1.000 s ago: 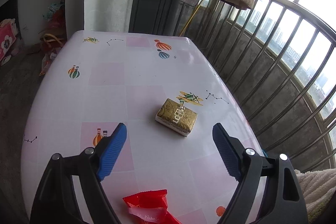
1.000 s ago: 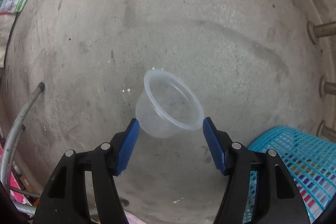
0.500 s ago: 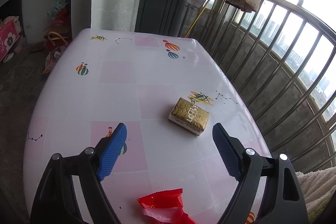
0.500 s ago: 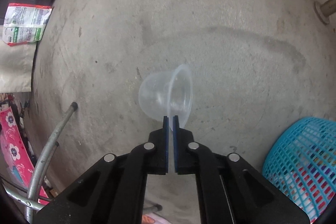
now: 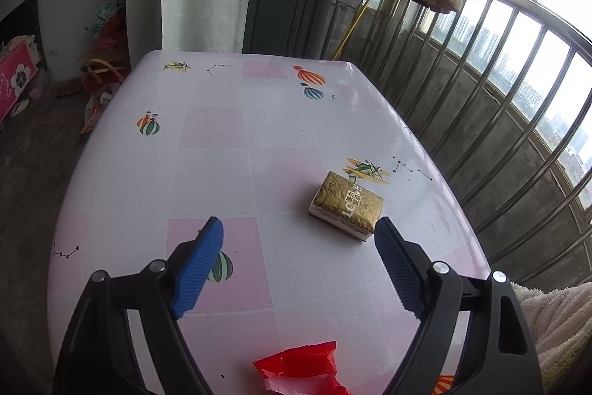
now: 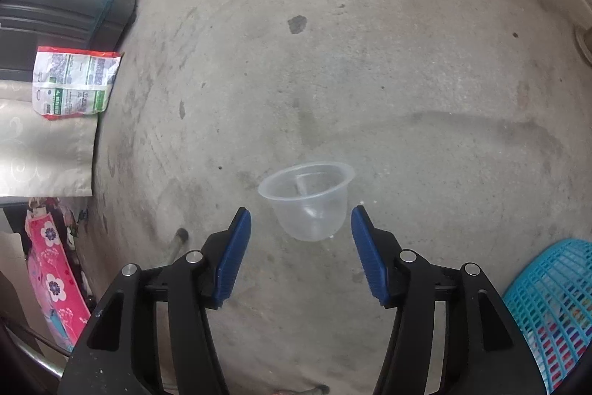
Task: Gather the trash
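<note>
The right gripper is being opened around a clear plastic cup, which is seen between its pads without touching them, above the concrete floor near a blue basket. The left gripper is being held spread wide over the tabletop, where a gold packet and a red wrapper are lying.

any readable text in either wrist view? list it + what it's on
"LC": gold tissue pack on the table; its other characters are too blurred to read.
Red-and-green printed bag on the floor: print too small to read.
Red wrapper: no text visible.
</note>
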The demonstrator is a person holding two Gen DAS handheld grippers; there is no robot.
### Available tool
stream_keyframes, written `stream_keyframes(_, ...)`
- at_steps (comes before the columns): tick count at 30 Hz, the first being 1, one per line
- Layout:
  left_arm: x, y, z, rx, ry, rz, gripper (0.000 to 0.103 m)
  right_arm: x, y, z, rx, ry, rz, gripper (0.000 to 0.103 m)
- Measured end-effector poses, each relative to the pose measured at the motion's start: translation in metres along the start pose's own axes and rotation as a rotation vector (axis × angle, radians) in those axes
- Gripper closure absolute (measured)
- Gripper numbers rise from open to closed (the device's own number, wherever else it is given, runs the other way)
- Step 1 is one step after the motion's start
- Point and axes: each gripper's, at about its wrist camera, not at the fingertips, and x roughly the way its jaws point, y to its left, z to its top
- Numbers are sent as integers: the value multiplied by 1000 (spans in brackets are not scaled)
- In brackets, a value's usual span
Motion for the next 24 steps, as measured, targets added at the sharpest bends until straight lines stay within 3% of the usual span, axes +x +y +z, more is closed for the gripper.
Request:
stream_keyframes(3, 4, 0, 0, 2, 8, 11, 22, 8, 11, 6, 0, 18, -12, 46)
stream_keyframes(5, 6, 0, 0, 1, 13, 16, 22, 18, 15, 12, 21, 34, -71, 46)
stream_keyframes(13, 10, -3, 0, 23, 33, 40, 22, 55, -10, 24, 267, 135, -70, 47)
stream_keyframes(19, 10, -2, 2, 19, 30, 46, 22, 77, -24, 6, 305, 255, -62, 69)
stream_keyframes(24, 8, -2, 1, 21, 23, 46, 22, 87, -29, -15, 281, 298, -69, 96)
